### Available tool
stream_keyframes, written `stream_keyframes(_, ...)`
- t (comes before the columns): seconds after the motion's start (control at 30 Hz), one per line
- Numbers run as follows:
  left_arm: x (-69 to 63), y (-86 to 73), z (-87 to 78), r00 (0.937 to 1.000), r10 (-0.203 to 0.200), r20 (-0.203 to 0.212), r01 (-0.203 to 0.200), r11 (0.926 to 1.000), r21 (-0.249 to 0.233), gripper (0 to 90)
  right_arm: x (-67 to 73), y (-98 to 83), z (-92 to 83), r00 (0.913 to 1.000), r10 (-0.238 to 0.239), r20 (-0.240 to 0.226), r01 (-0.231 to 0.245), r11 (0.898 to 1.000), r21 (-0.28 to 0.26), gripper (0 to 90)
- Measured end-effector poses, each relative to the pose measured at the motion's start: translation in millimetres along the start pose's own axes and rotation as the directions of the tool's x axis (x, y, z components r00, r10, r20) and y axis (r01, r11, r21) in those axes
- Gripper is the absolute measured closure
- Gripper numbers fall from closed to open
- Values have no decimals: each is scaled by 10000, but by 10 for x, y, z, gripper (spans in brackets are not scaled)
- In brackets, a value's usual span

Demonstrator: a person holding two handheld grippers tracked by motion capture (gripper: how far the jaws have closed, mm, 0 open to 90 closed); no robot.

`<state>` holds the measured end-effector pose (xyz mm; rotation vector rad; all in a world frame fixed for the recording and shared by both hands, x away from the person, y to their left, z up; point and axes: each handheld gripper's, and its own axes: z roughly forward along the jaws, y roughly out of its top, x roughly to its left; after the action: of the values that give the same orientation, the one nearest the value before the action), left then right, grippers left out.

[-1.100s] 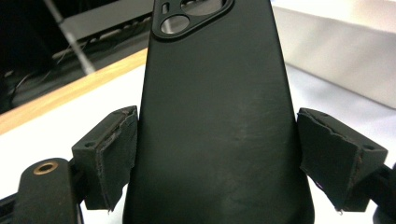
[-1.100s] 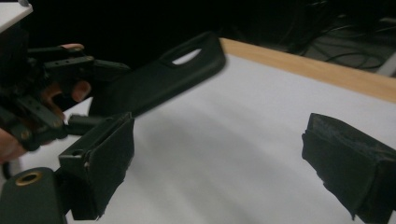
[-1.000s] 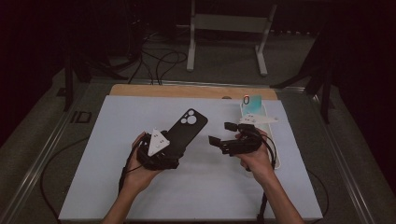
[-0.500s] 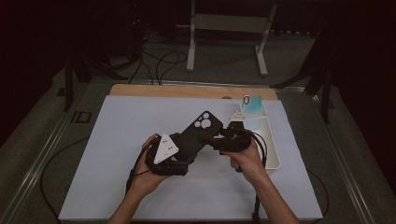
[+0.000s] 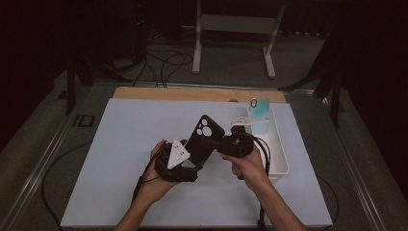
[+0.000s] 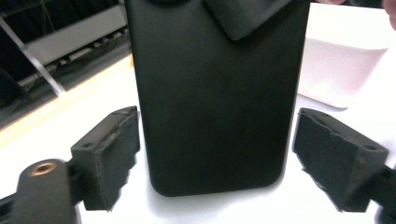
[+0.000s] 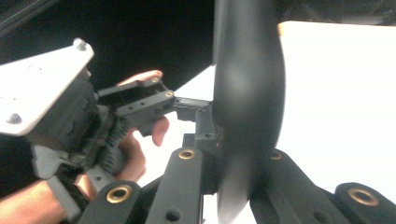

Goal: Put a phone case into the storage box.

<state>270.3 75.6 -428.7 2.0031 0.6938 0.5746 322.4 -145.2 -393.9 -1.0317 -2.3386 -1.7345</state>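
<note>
Black phone case (image 5: 203, 139), matte, judged light, thin and slightly flexible. Location: raised between my two grippers. Right gripper (image 5: 215, 143): jaws have just closed, clamped on its long edge. Left gripper (image 6: 217, 158): jaws spread, flanking the lower end, pads apart from it. Best held by edges.

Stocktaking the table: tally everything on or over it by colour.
Black: 3, the phone case, left gripper, right gripper
White: 1, the bin
Teal: 1, the item in the bin's far end
Total: 5
</note>
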Motion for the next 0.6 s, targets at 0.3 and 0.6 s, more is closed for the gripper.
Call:
stream_keyframes(0.3,134,-38,-56,9972,-646,378,649,9979,-53,76,-1,5,-29,9996,-260,99,260,9997,38,859)
stream_keyframes(0.6,197,-63,-65,9915,-948,895,941,9955,118,23,27,0,-42,9968,-789,-125,791,9967,187,857)
